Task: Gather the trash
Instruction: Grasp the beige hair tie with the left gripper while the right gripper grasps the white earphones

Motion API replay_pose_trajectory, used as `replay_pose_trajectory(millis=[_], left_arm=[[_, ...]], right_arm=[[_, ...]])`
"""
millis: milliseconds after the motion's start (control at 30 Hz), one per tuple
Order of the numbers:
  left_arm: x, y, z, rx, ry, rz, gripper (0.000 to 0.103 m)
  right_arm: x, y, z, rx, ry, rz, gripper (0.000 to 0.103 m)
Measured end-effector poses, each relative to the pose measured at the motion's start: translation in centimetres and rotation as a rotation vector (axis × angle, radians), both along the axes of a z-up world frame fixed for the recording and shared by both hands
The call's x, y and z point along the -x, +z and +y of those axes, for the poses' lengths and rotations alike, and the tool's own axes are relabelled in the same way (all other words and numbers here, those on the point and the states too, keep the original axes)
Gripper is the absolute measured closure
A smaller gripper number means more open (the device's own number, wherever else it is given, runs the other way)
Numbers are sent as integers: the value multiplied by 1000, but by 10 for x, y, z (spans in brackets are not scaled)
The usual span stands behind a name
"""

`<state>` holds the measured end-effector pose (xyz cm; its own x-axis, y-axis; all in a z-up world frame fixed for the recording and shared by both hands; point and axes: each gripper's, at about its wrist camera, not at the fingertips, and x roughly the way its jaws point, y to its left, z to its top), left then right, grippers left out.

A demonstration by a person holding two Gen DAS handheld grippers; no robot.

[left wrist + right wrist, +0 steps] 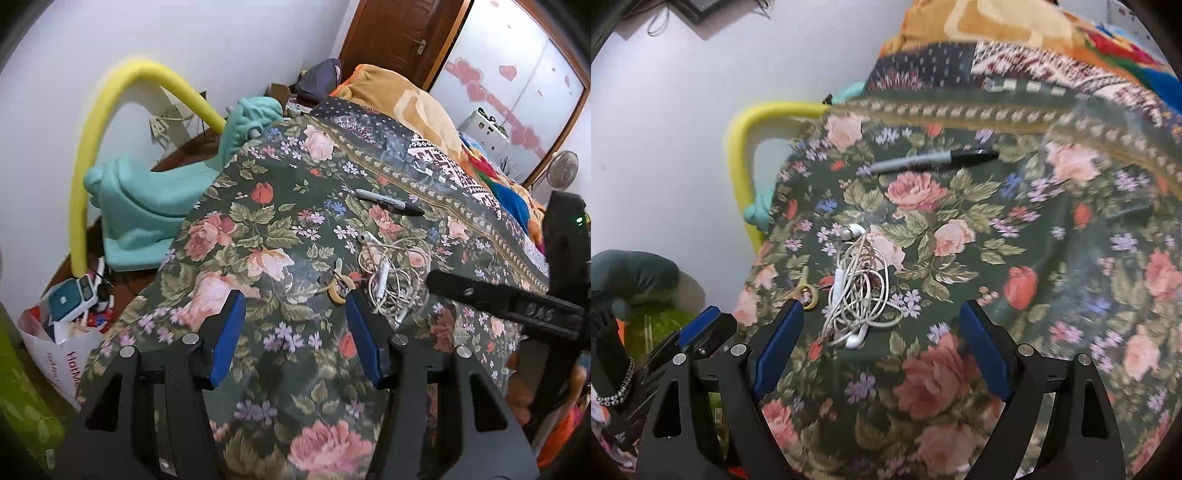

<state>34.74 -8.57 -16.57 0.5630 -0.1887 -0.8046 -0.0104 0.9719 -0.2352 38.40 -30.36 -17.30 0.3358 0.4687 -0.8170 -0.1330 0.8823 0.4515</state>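
Observation:
A tangle of white earphones (388,273) (857,288) lies on a dark floral cloth (277,221) (1015,229). Just left of it are a small tape ring (338,288) (807,295) and a yellowish scrap. A grey and black marker (388,201) (931,160) lies farther back. My left gripper (293,299) is open over bare cloth, its right fingertip beside the tape ring. My right gripper (881,308) stands wide open, with the near end of the earphones between its fingertips and the pads off them.
A white paper bag (62,347) full of clutter stands on the floor at the left. Beside it are a teal cushion (147,199) and a bent yellow foam tube (107,110). Piled blankets (406,99) rise behind the cloth, with a wooden door (388,33) beyond.

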Motion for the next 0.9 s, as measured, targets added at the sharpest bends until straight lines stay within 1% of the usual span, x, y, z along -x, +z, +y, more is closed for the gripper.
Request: replay_pose_trajectory(millis=[33,67,100,133,167,200,233,267,300,367,433,533,667,767,900], left_arm=[[-3,-2,0,3,-3,1,48],[-6,-4,0,2,-6,0,48],[-8,-6,0,-2,-11,1,48],[-10,-8,-1,-4,-17,2,48],[-10,-10,-2,-6,-25,5,48],[-12,-12,-3,-6,-30,9,48],[-12,-14,-4,-4,-40,15,48],[-12,-15,-5,-3,-49,19,48],[-11,-16,-8,-9,-62,23,48],[-11,-16,-12,-15,-77,23,49],[-9,-17,-16,0,-90,32,50],[-9,-21,-24,28,-110,61,55],[-7,-25,-37,32,-133,81,57],[-8,-28,-52,-6,-158,88,58],[-18,-36,-63,-57,-149,105,58]], right_arm=[[-3,-5,4,-7,8,9,21],[-7,-9,8,-13,15,17,26],[-10,-14,13,-20,28,31,29],[-12,-19,16,-25,38,41,35],[-14,-22,20,-24,46,43,44],[-14,-23,25,-8,61,31,48],[-15,-23,29,3,74,27,60],[-16,-25,31,7,91,30,78],[-16,-26,33,2,104,34,84],[-13,-24,29,-9,100,17,90],[-7,-16,22,5,96,-16,92],[4,-4,10,25,89,-58,93],[20,6,-6,77,97,-99,93],[27,8,-17,95,90,-110,93],[30,8,-33,105,70,-112,93]])
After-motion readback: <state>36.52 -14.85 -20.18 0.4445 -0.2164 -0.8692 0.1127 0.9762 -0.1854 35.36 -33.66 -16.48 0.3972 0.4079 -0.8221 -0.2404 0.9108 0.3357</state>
